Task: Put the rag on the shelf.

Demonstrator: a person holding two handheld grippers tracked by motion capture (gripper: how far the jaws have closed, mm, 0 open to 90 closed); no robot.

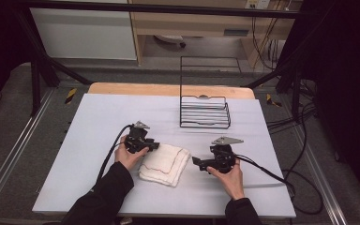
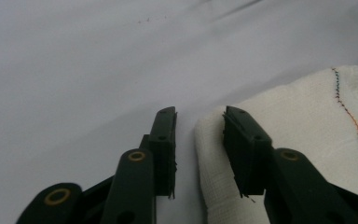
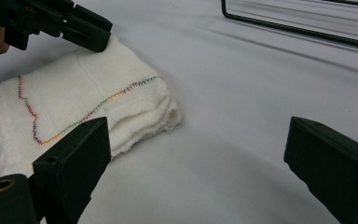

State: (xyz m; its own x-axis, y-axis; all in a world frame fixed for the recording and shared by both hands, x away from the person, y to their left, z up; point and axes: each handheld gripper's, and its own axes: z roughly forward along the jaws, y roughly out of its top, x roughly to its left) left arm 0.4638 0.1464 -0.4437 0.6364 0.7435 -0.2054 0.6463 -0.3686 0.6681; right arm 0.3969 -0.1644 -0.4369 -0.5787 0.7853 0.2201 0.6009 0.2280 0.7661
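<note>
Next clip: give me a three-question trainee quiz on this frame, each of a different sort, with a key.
1. True or false: the towel lies folded on the table.
2. Which gripper is at the towel's edge? A) left gripper B) right gripper
3. Fill in: behind the towel stands a black wire ____.

Key:
1. True.
2. A: one of its jaws is over the towel's edge and the other beside it; the right gripper's jaws stand wide, clear of it.
3. Rack.

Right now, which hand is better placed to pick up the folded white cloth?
Left. The left gripper already has its jaws around a corner of the folded cloth; the right gripper stands open beside it, apart.
</note>
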